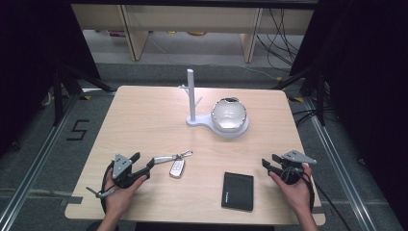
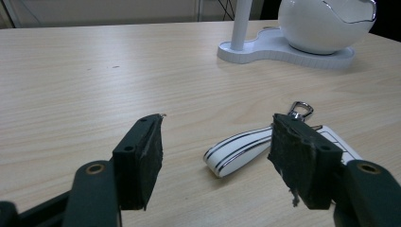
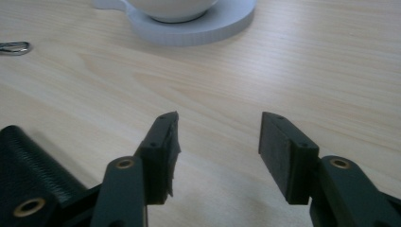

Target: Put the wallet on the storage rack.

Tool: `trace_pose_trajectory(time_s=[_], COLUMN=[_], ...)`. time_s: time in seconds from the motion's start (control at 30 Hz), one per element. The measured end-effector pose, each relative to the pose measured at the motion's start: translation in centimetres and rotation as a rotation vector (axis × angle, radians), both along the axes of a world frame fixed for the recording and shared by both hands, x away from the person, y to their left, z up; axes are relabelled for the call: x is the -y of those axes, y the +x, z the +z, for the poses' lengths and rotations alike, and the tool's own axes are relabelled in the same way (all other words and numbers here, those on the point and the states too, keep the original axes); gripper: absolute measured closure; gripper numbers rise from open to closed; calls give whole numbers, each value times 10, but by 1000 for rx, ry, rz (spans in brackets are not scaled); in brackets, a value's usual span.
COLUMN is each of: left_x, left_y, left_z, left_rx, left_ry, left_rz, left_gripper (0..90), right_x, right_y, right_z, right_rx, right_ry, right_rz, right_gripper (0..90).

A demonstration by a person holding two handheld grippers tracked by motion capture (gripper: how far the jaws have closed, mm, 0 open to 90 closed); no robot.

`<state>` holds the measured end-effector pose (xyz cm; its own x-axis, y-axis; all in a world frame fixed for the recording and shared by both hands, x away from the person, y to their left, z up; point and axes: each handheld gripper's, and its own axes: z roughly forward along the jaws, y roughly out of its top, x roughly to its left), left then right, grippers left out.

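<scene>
Resting low at the near left of the desk (image 1: 144, 110), the left gripper (image 1: 144, 166) holds its jaws apart with nothing between them, and the key fob with its strap (image 1: 172, 161) lies just beyond their tips, a little to the right. In the left gripper view the strap's loop end (image 2: 222, 163) sits in the gap ahead of the jaws, while the right jaw hides part of the fob body. Judged from this, the left hand is much the nearer one for the pick. The strap's long axis runs from the looped end near the jaws away to the right and far, ending in the metal clip (image 1: 186, 154); the fob body (image 1: 177, 168) hangs nearer. At the near right, the right gripper (image 1: 268, 165) also stands with jaws apart and empty, with the black wallet (image 1: 237, 190) to its left. Farther off, the white stand (image 1: 192, 98) and its bowl (image 1: 229, 115) sit at mid-desk.
</scene>
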<state>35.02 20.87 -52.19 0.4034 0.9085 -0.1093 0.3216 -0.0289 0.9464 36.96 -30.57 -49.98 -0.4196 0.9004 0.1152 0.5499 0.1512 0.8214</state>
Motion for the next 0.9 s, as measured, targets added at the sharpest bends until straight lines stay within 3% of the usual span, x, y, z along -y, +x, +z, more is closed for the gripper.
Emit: trace_pose_trajectory(time_s=[0.03, 0.07, 0.1, 0.13, 0.2, 0.23, 0.27, 0.3, 0.37, 0.4, 0.47, 0.57, 0.63, 0.67, 0.7, 0.73, 0.77, 0.8, 0.83, 0.9], left_x=[1, 2, 2, 3, 4, 4, 4, 5, 5, 5, 5, 7, 8, 9, 9, 9, 9, 9, 9, 9], left_y=[1, 1, 1, 1, 1, 1, 1, 2, 2, 3, 3, 6, 8, 8, 8, 8, 8, 8, 8, 7], left_z=[0, 2, 2, 3, 3, 3, 3, 2, 1, 0, 0, 1, 1, 1, 1, 0, 0, 0, 0, 0], left_rx=[5, 4, 6, 5, 8, 7, 7, 8, 1, 5, -3, 1, 0, 2, 0, 0, -8, -8, -7, -5], left_ry=[0, 9, 9, 21, 24, 32, 30, 30, 33, 29, 35, 34, 38, 32, 34, 35, 40, 40, 40, 38], left_rz=[-5, -4, -12, -9, -13, -21, -24, -28, -32, -37, -38, -52, -55, -60, -60, -61, -61, -61, -62, -60], left_gripper=[345, 345, 345, 345, 347, 347, 348, 348, 350, 349, 349, 349, 349, 349, 349, 349, 349, 349, 349, 349], right_x=[0, -1, -1, -2, -4, -5, -10, -10, -12, -17, -21, -28, -32, -35, -41, -41, -48, -48, -52, -61], right_y=[0, 1, 1, 5, 6, 6, 7, 7, 11, 13, 16, 23, 29, 30, 34, 34, 39, 39, 42, 45], right_z=[0, 6, 6, 10, 13, 17, 24, 24, 31, 31, 37, 40, 42, 44, 44, 44, 44, 44, 43, 42], right_rx=[0, -35, -35, -40, -53, -78, -112, -112, -171, -164, -252, -303, -332, -380, -418, -418, -443, -443, -442, -475], right_ry=[0, -20, -20, -57, -76, -91, -74, -74, -119, -114, -168, -212, -255, -267, -294, -294, -325, -325, -332, -352], right_rz=[0, 58, 58, 142, 166, 191, 226, 226, 303, 333, 401, 456, 527, 524, 562, 562, 612, 612, 653, 683], right_gripper=[513, 523, 523, 545, 549, 550, 557, 557, 549, 550, 545, 537, 536, 534, 526, 526, 522, 522, 519, 512])
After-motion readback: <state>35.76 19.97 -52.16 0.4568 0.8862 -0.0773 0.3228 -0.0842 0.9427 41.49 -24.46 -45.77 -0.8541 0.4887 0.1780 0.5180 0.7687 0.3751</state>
